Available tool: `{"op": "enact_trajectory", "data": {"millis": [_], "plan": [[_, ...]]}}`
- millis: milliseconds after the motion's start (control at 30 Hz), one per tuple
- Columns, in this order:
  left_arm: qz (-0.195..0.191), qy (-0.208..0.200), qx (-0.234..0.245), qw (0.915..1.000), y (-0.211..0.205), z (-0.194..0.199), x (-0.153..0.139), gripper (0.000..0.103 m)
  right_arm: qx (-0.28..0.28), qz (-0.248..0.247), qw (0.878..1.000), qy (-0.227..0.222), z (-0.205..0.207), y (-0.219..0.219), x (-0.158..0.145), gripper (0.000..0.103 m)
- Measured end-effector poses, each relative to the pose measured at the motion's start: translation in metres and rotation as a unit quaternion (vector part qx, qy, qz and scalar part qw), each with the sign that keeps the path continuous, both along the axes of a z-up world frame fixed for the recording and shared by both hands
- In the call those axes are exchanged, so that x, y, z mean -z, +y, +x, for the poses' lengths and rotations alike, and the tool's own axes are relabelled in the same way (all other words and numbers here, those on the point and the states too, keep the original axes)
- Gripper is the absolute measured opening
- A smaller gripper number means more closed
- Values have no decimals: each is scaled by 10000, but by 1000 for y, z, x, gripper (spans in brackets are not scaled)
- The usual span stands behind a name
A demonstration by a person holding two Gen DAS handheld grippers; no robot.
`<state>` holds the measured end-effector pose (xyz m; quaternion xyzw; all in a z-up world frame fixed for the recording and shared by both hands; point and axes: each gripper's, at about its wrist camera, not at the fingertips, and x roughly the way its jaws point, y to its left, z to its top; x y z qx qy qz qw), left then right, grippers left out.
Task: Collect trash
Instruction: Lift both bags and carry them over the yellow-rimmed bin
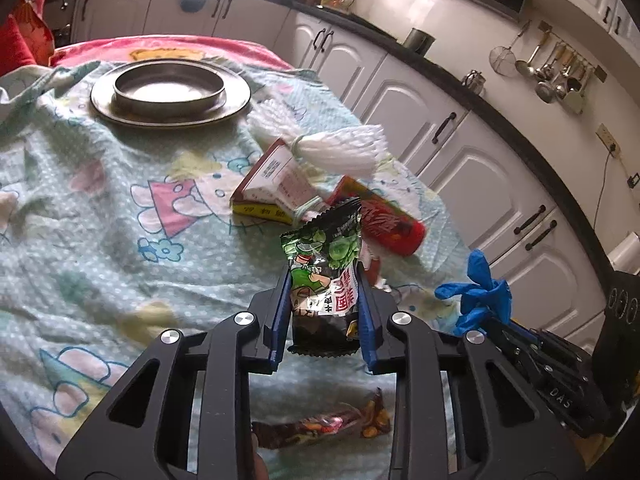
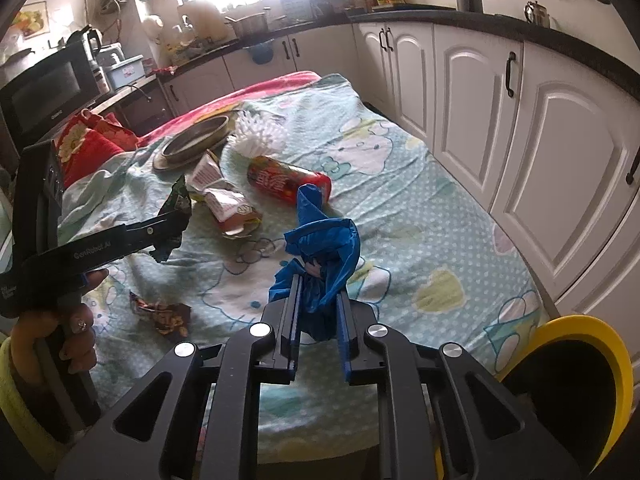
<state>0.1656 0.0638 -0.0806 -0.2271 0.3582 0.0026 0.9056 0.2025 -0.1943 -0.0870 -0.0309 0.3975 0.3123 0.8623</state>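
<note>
Both tools are loaded right now. My left tool (image 1: 324, 300) is clamped on the green-and-black snack wrapper (image 1: 322, 264), and my right tool (image 2: 318, 312) is pinched narrow on a crumpled blue glove (image 2: 320, 256). Both pieces look lifted just clear of the cartoon-print cloth (image 1: 100, 200) covering the bench.

Using the red can (image 2: 288, 182) as my landmark: the glove hangs just on my side of it, and the wrapper is off to its left in the right wrist view. The crushed paper carton (image 2: 228, 200) lies right beside the can, the white frilly liner (image 2: 260, 136) is just behind it, and the steel dish on its plate (image 2: 192, 146) is further back. One more brown candy wrapper (image 2: 164, 314) is well on the near side of the can, close to the hand (image 2: 60, 328) on the left tool.

My guess for doing this step well: keep both squeezes firm, since film and glove are floppy and slippery. Lift straight up before swinging so dangling ends don't drag the can or carton. The yellow-rimmed bin (image 2: 580, 380) at the near right edge looks like the drop spot.
</note>
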Motion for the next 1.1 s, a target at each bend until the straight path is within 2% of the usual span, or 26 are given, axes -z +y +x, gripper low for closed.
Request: {"op": "enact_trajectory", "data": {"millis": [600, 1100], "plan": [[126, -442, 423, 9980, -34, -20, -37, 21, 110, 116, 9977, -652, -25, -21, -42, 13], [253, -614, 916, 9936, -77, -28, -53, 22, 698, 464, 9921, -931, -40, -81, -70, 13]]}}
